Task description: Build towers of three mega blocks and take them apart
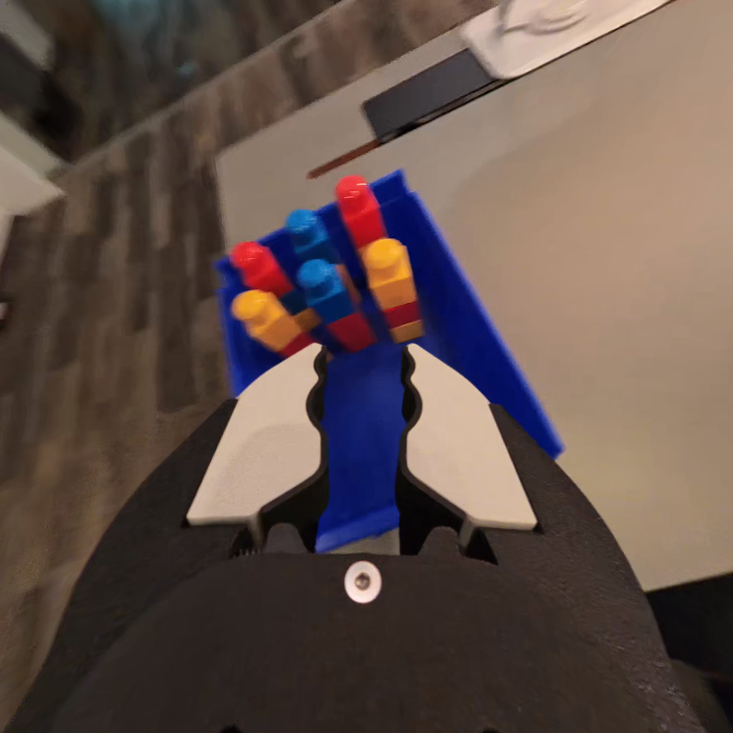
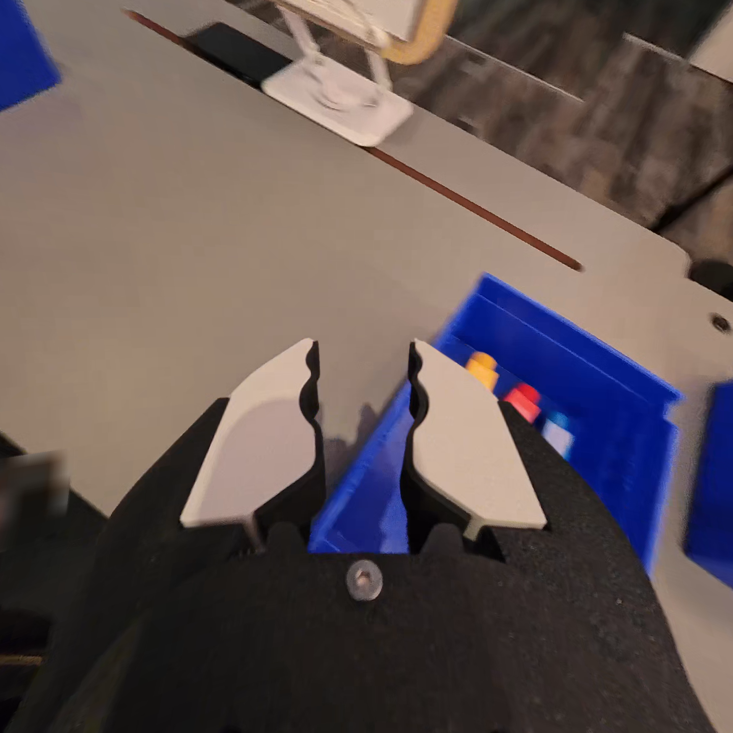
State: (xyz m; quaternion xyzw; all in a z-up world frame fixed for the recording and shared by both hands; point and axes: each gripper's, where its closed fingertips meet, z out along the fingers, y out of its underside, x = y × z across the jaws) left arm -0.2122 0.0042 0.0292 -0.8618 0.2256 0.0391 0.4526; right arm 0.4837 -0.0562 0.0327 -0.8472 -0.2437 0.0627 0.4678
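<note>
The left gripper (image 1: 363,349), fingers parted and holding nothing, hangs over a blue plastic bin (image 1: 456,317) where red, yellow and blue block towers (image 1: 329,277) stand just beyond the fingertips. The right gripper (image 2: 363,349), fingers likewise apart and empty, hovers over the grey tabletop (image 2: 198,238); another blue plastic bin (image 2: 575,377) with loose blocks (image 2: 519,400) lies right of its fingers.

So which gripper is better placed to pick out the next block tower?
Probably the left. The left gripper is open and aimed straight at the block towers in the blue bin. The right gripper, also open, points at bare table, its bin off to the side.
</note>
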